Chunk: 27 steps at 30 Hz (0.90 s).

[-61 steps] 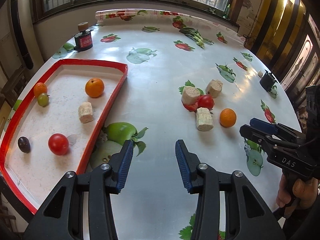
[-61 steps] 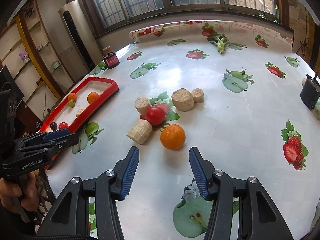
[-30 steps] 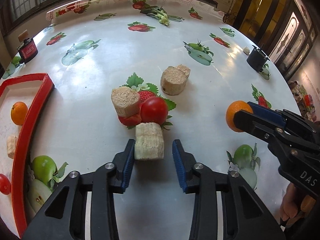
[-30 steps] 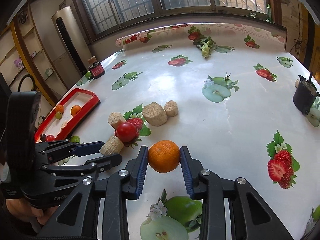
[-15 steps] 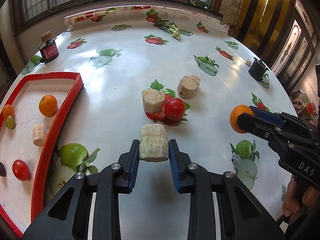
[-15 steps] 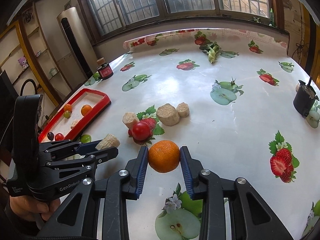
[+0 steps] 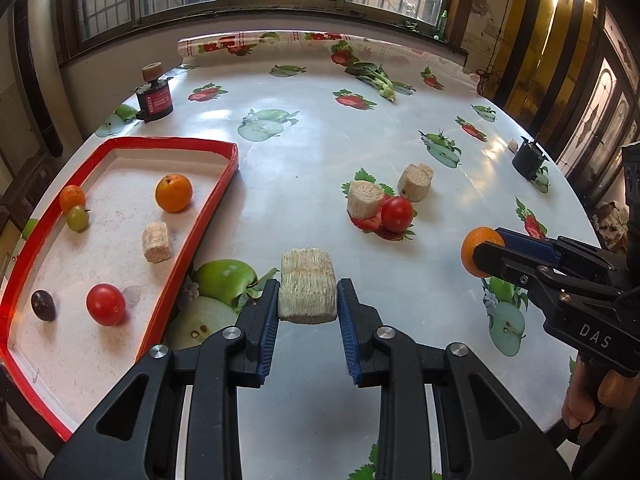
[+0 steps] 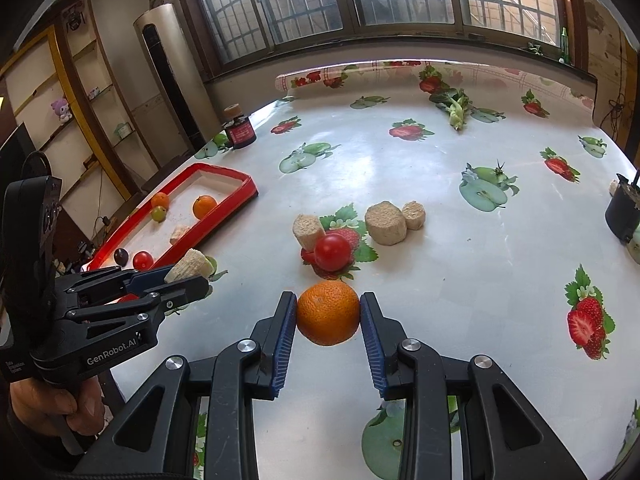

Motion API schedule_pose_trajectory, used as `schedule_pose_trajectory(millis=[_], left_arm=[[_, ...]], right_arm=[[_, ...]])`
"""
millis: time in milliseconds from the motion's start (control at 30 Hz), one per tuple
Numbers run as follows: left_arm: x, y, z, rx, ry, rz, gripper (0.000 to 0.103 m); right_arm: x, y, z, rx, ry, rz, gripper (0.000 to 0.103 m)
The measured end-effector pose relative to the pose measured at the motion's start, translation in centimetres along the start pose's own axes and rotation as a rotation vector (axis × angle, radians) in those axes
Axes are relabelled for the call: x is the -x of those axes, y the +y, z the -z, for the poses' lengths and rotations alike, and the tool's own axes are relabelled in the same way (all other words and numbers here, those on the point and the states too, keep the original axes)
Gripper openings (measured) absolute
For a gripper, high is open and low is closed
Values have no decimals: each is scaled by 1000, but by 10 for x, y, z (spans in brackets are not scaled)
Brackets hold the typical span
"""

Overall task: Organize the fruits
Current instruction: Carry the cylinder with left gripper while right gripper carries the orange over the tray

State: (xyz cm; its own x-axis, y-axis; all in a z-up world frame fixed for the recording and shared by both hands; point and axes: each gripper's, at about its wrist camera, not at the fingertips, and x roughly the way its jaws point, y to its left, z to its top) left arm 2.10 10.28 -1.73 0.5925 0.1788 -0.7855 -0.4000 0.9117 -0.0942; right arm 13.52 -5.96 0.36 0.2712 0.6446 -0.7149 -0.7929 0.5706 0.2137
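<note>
**Both grippers loaded above fruit-print table**

A red tray (image 7: 208,208) lies at the table's left. The left gripper (image 7: 307,312) clamps a tan block (image 7: 307,290) between its blue pads; the right gripper (image 8: 328,322) pinches an orange (image 8: 328,312) between its fingertips.

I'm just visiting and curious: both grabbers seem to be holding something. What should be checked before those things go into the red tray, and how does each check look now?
1. Left gripper shut on the beige block: ok.
2. Right gripper shut on the orange: ok.
3. Red tray has bare floor for both: ok.
4. Grippers apart from each other: ok.
5. Carried items clear of the tomato on the table: ok.
6. Grip firmness: cannot tell.
</note>
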Motion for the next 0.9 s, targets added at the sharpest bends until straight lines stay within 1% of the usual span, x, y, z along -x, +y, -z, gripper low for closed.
schedule_pose_trajectory(millis=[900], left_arm=[[40, 68, 26, 118, -47, -67, 26]], right_arm=[[-18, 84, -6, 131, 21, -95, 33]])
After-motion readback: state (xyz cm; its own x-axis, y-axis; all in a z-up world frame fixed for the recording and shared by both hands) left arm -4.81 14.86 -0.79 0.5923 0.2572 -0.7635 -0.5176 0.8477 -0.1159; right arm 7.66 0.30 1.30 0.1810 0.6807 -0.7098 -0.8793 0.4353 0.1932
